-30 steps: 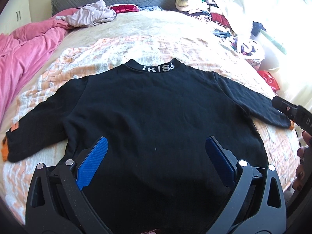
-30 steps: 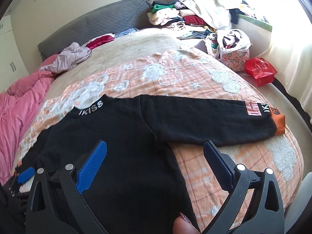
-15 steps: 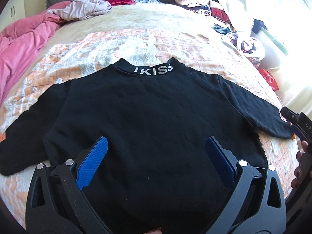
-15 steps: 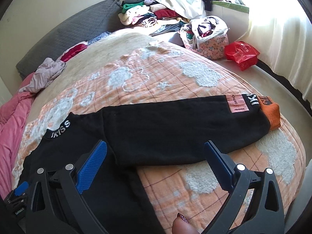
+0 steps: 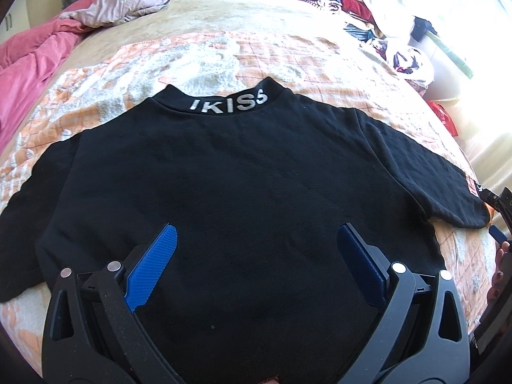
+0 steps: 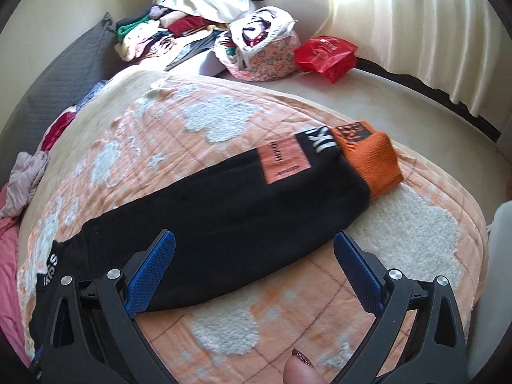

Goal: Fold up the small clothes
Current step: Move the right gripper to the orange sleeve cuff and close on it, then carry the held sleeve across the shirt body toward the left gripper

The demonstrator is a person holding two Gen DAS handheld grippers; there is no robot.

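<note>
A small black sweatshirt [image 5: 230,185] lies flat and spread on the bed, its collar lettered IKISS at the far side. My left gripper [image 5: 256,240] is open and empty, hovering over the lower body of the sweatshirt. In the right wrist view the sweatshirt's right sleeve [image 6: 224,204] stretches across the quilt to an orange cuff [image 6: 374,163]. My right gripper [image 6: 256,251] is open and empty, just above the sleeve's near edge. The right gripper also shows at the far right edge of the left wrist view [image 5: 499,211], by the sleeve end.
An orange and white quilt [image 6: 400,233] covers the bed. A pink blanket [image 5: 28,60] lies at the left. Piled clothes [image 6: 166,32], a floral basket [image 6: 265,54] and a red bag [image 6: 326,52] sit beyond the bed's right side.
Both grippers have moved forward and lower. The right gripper has swung right along the sleeve toward the cuff. The sweatshirt has not moved.
</note>
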